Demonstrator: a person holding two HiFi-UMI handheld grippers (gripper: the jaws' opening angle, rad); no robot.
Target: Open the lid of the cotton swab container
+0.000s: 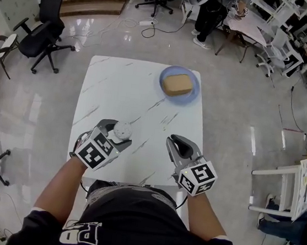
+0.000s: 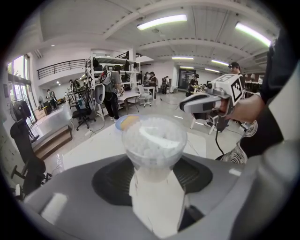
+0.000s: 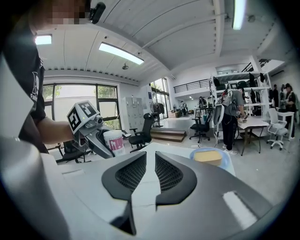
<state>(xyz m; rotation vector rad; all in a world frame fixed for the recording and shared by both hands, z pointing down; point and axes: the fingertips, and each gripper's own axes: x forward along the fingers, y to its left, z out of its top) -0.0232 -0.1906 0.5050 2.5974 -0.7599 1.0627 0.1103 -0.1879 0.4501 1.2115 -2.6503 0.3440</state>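
Your left hand-held gripper (image 1: 117, 133) is clamped on the cotton swab container (image 1: 123, 128), one jaw on each side of its body. The container sits upright in the grip over the near-left part of the counter (image 1: 124, 88), close to the near edge. Can't tell whether its base touches the surface. Left gripper view: the round clear top faces the camera with white swab tips packed behind it. Can't confirm whether the lid is seated. Right gripper view shows a pink label on its side. Your right hand-held gripper (image 1: 176, 143) is over the near-right part of the counter, well apart from the container. Its jaws are nearly together with only a sliver of gap and nothing between them. It points across the counter toward the far edge. At the far-right corner there's a blue plate (image 1: 193, 94) with a tan block (image 1: 177, 84) on it, well clear of both grippers. The rest of the counter between plate and grippers is bare white marble.
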